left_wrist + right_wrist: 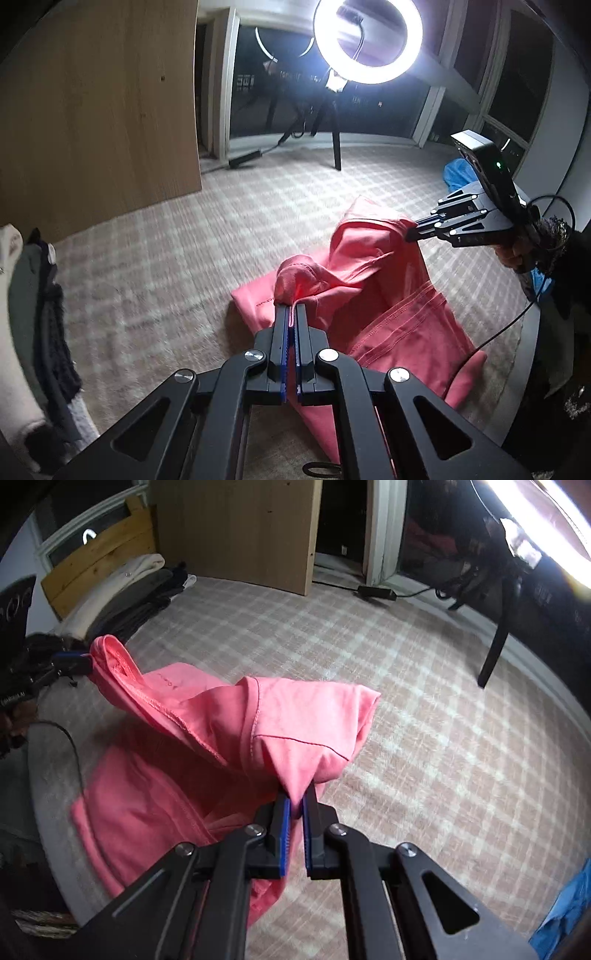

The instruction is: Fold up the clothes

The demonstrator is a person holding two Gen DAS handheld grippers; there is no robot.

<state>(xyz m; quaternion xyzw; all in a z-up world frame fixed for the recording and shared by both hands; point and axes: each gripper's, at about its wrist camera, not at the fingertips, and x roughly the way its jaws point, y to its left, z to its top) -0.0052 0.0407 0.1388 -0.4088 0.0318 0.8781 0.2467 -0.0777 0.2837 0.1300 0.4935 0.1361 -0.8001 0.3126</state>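
A pink garment (388,295) lies crumpled on a checked surface (166,277), with two parts of it lifted. In the left wrist view my left gripper (291,310) is shut on a bunched fold near its printed edge. To the upper right my right gripper (412,234) pinches another raised corner, held by a hand. In the right wrist view the right gripper (297,801) is shut on a sleeve-like peak of the pink garment (166,794). The left gripper (86,662) grips a hemmed edge at far left. The cloth sags between the two.
A stack of folded clothes (122,602) lies at the left by a wooden headboard. A tall wooden panel (99,110) stands behind. A ring light (369,40) on a tripod stands at the far edge. A blue garment (565,912) lies at the right. A cable (517,317) hangs from the right gripper.
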